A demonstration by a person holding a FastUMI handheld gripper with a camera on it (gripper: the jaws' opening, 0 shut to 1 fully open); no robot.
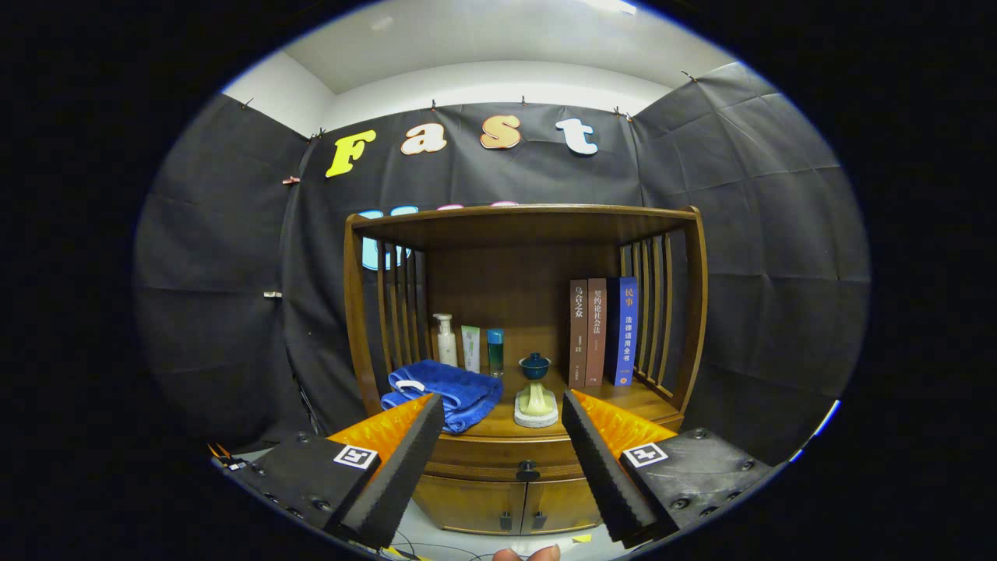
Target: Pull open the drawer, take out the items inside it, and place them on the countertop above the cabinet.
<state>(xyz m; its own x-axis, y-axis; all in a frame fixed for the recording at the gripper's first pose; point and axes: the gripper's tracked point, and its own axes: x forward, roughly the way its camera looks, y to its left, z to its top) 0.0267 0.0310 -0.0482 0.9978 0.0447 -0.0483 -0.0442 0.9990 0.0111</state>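
Note:
A wooden cabinet [523,234] stands ahead against the booth wall. Its drawer [498,453] sits closed under the countertop [631,397], with a dark round knob [527,471] at the middle of its front. My gripper [502,405] is open, some way in front of the cabinet, its fingers spread to either side of the drawer front and nothing between them. On the countertop lie a folded blue towel [452,393], a small teal lidded cup on a pale stand [536,389], and three bottles [470,345] at the back. The drawer's contents are hidden.
Three upright books [604,331] lean against the slatted right side of the cabinet. Two lower doors [506,506] with small handles sit under the drawer. A person's fingertips [527,554] show just below the gripper. Cables lie on the light floor in front.

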